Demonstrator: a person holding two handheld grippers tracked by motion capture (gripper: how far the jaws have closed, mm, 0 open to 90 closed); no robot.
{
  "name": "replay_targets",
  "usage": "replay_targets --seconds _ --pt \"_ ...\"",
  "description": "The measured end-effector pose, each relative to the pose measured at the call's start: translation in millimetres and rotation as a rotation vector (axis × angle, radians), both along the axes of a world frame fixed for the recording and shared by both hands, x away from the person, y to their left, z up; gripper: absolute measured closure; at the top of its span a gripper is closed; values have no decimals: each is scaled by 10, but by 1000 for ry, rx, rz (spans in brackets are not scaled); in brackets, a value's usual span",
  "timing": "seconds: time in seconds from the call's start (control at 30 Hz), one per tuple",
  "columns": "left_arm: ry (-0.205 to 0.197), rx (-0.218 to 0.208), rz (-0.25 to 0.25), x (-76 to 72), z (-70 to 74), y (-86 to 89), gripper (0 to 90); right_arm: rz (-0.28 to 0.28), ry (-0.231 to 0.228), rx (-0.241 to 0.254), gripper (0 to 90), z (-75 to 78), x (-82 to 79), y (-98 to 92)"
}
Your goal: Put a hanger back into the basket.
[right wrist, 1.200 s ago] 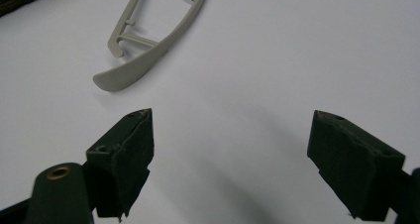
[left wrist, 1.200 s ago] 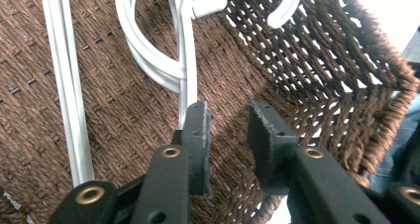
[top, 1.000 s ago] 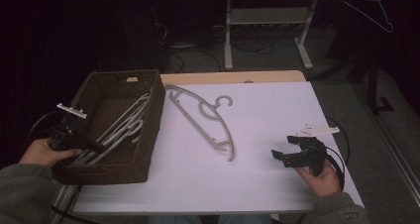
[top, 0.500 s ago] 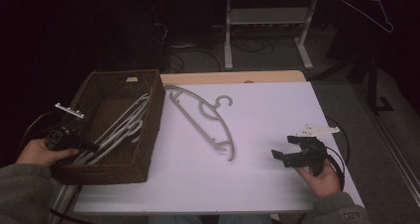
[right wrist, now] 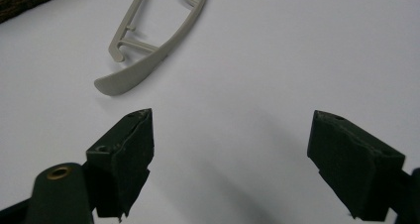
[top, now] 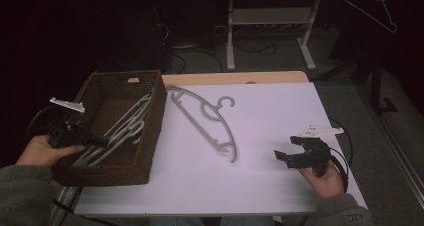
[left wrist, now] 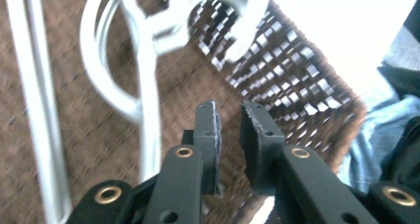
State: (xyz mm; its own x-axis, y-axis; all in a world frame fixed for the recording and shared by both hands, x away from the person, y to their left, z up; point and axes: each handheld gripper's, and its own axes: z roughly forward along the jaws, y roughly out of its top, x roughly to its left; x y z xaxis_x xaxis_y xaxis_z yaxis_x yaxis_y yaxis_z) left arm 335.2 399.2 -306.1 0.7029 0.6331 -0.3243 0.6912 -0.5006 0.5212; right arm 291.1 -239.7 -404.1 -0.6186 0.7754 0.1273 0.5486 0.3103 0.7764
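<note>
- While several pale hangers (top: 117,133) already lie in the wicker basket (top: 155,111), one grey hanger (top: 207,121) waits on the white table (top: 280,111) — so the job looks partly done.
- Left gripper (left wrist: 229,116), over the basket, has just been opening; its jaws stand slightly parted, empty, the hangers just beyond them.
- Right gripper (right wrist: 230,135) is spread wide, empty — the table hanger (right wrist: 148,50) near, ahead of its jaws.

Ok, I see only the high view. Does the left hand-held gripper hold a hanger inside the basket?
Observer: No. On the left hand-held gripper the jaws have just been opening, with nothing between them. The white hangers lie beside them on the floor of the basket.
Operator: And the right one?
Observer: The right hand-held gripper is wide open and empty over the table. The end of the grey hanger lies ahead of it.
</note>
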Motion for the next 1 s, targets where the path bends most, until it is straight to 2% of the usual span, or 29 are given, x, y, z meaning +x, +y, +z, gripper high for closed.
replay_targets --seconds 0.27,0.3,0.47,0.63,0.8,1.0 --pt "-33 -33 -51 4 99 -315 724 -2 -13 4 173 15 -1 -25" --pt "-33 -43 -46 -2 106 -348 718 -1 -13 4 173 17 0 -29" --pt "-51 -46 -70 2 145 -505 697 -4 -9 9 173 21 1 -37" --pt "-63 -78 -78 6 152 -642 675 -6 -14 12 174 30 7 -53" --pt "-66 -66 -84 14 140 -780 658 -9 -9 20 173 33 12 -74" --pt "-67 -79 -91 40 97 -941 623 -9 -16 18 173 23 40 -85"
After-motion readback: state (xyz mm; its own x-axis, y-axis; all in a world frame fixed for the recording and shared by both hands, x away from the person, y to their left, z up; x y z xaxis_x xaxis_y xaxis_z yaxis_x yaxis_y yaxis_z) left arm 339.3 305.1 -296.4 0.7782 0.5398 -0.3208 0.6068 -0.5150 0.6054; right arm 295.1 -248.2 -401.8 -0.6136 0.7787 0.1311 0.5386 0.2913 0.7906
